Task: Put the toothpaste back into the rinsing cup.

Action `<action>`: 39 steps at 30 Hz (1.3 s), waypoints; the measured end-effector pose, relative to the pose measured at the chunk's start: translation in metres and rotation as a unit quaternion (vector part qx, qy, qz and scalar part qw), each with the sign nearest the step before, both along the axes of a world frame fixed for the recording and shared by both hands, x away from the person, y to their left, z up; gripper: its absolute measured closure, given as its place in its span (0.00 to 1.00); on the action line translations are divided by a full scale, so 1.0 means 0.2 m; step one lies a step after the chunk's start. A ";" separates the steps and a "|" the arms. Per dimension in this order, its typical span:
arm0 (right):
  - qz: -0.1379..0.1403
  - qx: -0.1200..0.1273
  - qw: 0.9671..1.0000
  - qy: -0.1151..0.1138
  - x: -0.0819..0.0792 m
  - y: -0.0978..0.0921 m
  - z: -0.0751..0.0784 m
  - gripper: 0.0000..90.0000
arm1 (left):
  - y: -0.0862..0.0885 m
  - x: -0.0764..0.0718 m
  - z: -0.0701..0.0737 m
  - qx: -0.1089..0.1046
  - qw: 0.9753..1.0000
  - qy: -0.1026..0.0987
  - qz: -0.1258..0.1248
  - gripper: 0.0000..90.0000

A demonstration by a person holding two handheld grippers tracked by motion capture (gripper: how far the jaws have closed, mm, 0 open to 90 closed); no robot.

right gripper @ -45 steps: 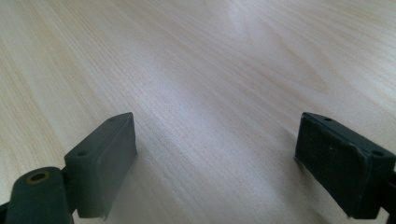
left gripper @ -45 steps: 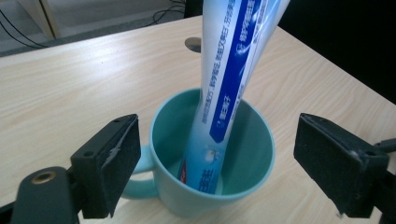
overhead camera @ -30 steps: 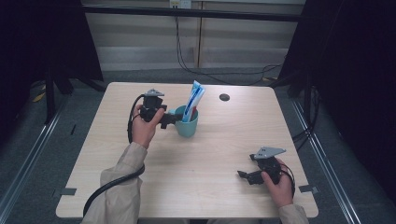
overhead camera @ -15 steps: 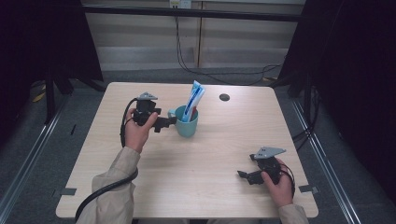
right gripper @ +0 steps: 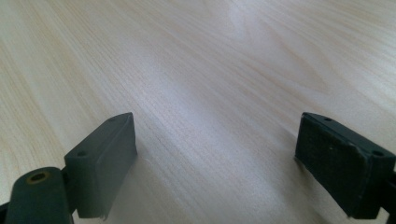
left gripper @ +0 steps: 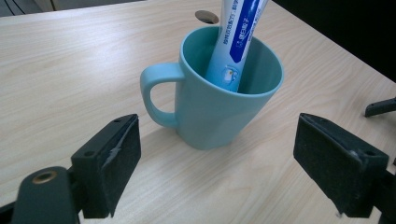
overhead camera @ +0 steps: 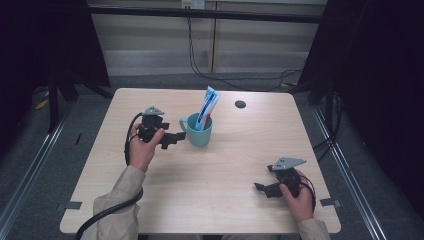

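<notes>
Standing upright, teal mug [left gripper: 219,102] w/ blue-white tube [left gripper: 236,37] inside; left tongs [left gripper: 224,163] wide open, empty.

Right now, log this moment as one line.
left gripper: open, facing mug | toothpaste tube: upright in mug | right gripper: open, over bare table

Left tool [overhead camera: 172,140] jaws wide apart; right tool [overhead camera: 265,188] likewise, low.

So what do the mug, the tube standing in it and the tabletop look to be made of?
Mug: probably glazed ceramic, with thick walls, a smooth teal surface and a soft sheen. Tube: looks like flexible plastic or laminate, glossy, with printed blue and white panels. Tabletop: pale wood grain, matte and very even, so possibly laminate rather than solid wood.
</notes>
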State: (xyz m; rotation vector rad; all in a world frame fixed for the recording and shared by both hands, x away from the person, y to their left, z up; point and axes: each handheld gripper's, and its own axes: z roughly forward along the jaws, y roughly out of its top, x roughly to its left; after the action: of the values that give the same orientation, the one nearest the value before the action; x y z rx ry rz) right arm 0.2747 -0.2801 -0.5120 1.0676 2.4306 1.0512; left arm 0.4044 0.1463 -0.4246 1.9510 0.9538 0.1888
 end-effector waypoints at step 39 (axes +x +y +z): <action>0.000 0.000 1.000 0.000 0.00 0.00 0.00 0.13 | 0.09 -0.09 -0.17 0.003 1.000 0.011 -0.004 0.17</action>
State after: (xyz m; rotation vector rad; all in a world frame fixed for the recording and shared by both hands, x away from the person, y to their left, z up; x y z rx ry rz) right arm 0.2747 -0.2800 -0.5120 1.0673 2.4297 1.0516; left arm 0.3859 0.1639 -0.4583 1.9652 0.9591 0.1659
